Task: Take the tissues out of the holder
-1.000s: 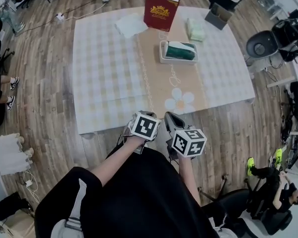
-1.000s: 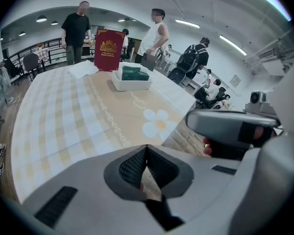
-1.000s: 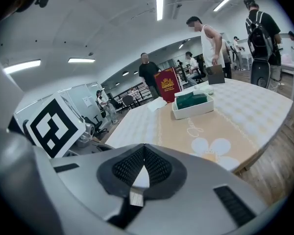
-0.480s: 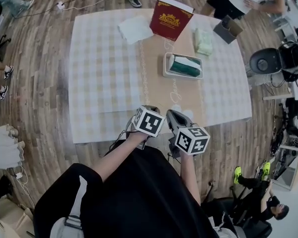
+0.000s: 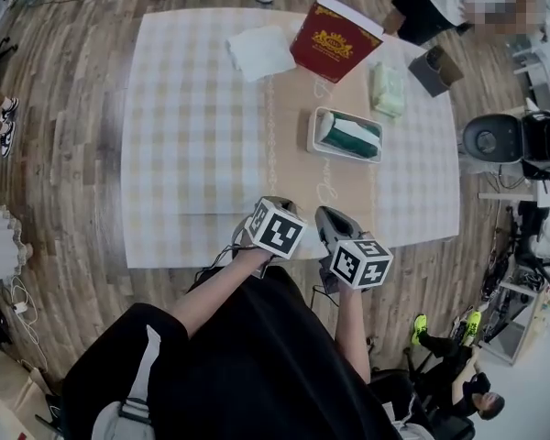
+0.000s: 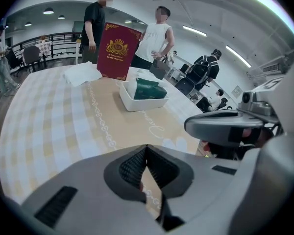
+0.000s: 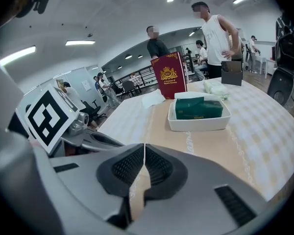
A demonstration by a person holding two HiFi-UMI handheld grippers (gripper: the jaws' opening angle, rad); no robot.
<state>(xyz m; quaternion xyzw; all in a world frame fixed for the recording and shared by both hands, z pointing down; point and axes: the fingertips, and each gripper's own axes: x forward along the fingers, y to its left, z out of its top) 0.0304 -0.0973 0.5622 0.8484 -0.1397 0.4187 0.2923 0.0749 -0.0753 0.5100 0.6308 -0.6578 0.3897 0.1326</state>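
A white rectangular holder (image 5: 317, 128) stands on the beige runner at the table's far right, with dark green tissue packs (image 5: 354, 136) in it. The left gripper view shows the holder (image 6: 132, 103) and the packs (image 6: 150, 89) well ahead. In the right gripper view the holder (image 7: 200, 123) and packs (image 7: 196, 107) are also ahead. My left gripper (image 5: 271, 200) and right gripper (image 5: 328, 213) hover side by side at the table's near edge, far from the holder. Both are shut with nothing between their jaws, as seen at the left gripper (image 6: 146, 147) and right gripper (image 7: 144, 146).
A red book (image 5: 335, 39) stands upright behind the holder. A white cloth (image 5: 261, 51) lies to its left, a pale green pack (image 5: 388, 90) and a grey box (image 5: 434, 70) to its right. People stand beyond the table's far edge. Chairs stand at the right.
The head view has swung, so the table now sits more to the left and turned. Both grippers stay shut, side by side at the near edge.
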